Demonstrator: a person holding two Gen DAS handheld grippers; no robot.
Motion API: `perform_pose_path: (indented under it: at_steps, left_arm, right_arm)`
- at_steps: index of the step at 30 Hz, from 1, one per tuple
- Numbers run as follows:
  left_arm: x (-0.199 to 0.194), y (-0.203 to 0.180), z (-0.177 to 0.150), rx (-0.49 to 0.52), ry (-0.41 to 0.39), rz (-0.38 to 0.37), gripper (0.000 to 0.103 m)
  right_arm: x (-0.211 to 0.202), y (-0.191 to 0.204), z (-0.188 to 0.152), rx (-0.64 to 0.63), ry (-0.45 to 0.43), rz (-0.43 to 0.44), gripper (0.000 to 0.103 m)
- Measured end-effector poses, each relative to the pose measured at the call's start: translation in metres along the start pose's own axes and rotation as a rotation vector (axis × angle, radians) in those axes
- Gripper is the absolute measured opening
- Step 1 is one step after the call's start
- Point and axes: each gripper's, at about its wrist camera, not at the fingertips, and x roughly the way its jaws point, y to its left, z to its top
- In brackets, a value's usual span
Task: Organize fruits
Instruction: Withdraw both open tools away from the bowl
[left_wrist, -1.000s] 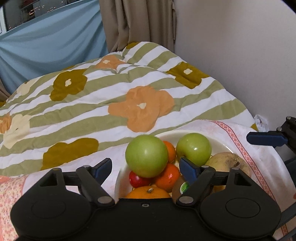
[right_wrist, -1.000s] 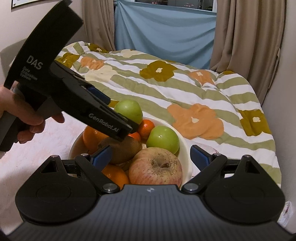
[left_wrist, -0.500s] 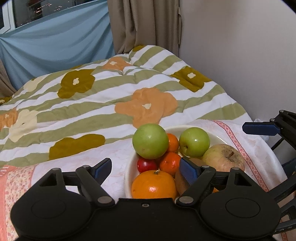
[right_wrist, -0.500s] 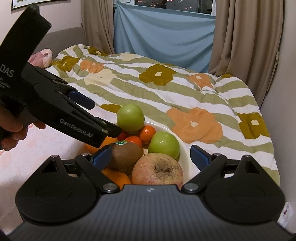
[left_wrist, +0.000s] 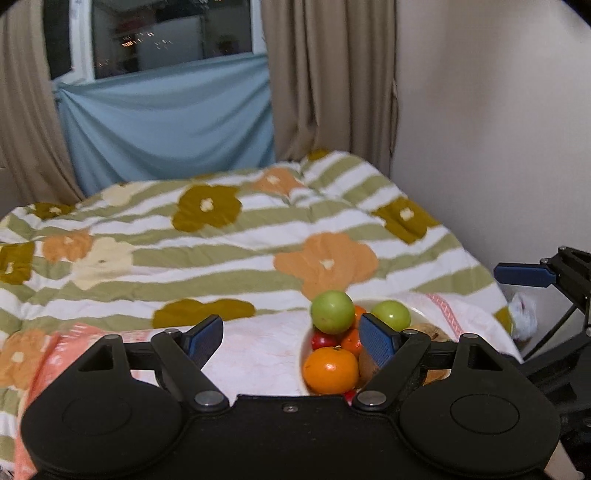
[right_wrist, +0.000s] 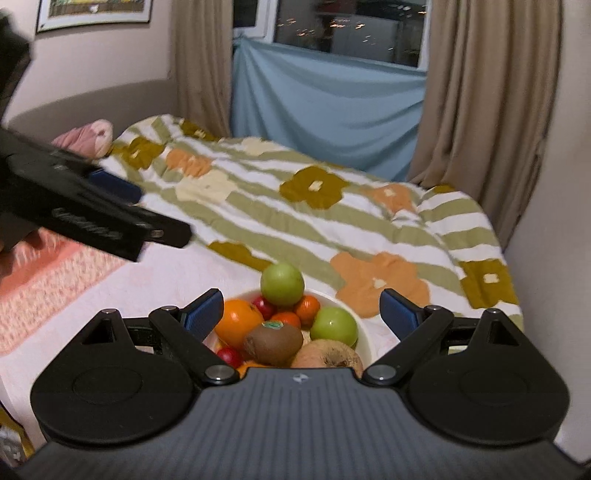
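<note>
A white bowl (right_wrist: 364, 334) on a pink cloth holds piled fruit: two green apples (right_wrist: 282, 284), (right_wrist: 334, 325), an orange (right_wrist: 238, 323), a kiwi (right_wrist: 273, 343), a brownish apple (right_wrist: 328, 356), small tangerines and red fruits. In the left wrist view the bowl (left_wrist: 303, 350) lies low right, with a green apple (left_wrist: 332, 312) on top and an orange (left_wrist: 330, 371) in front. My left gripper (left_wrist: 291, 338) is open and empty, back from the bowl. My right gripper (right_wrist: 301, 314) is open and empty above the bowl's near side.
The bowl rests on a pink-and-white cloth (right_wrist: 74, 295) over a bed with a striped flowered quilt (right_wrist: 295, 206). A wall (left_wrist: 498, 129) stands at the right, curtains and a blue sheet (right_wrist: 325, 110) behind. A pink pillow (right_wrist: 86, 138) lies far left.
Both grippers have pulled back and up from the bowl, so the fruit looks smaller and lower. The left gripper has drawn away to the left of the bowl. Fruit has not moved.
</note>
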Motion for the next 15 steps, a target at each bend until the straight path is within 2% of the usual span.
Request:
perform_pose_path:
  at_steps: [8, 15]
  left_arm:
    - [-0.093, 0.028, -0.015, -0.05, -0.117, 0.02, 0.084]
    - [-0.144, 0.045, -0.037, -0.079, -0.169, 0.042, 0.094]
  right_arm:
    - [-0.077, 0.046, 0.026, 0.096, -0.028, -0.143, 0.103]
    - [-0.126, 0.075, 0.037, 0.207, -0.025, -0.218, 0.103]
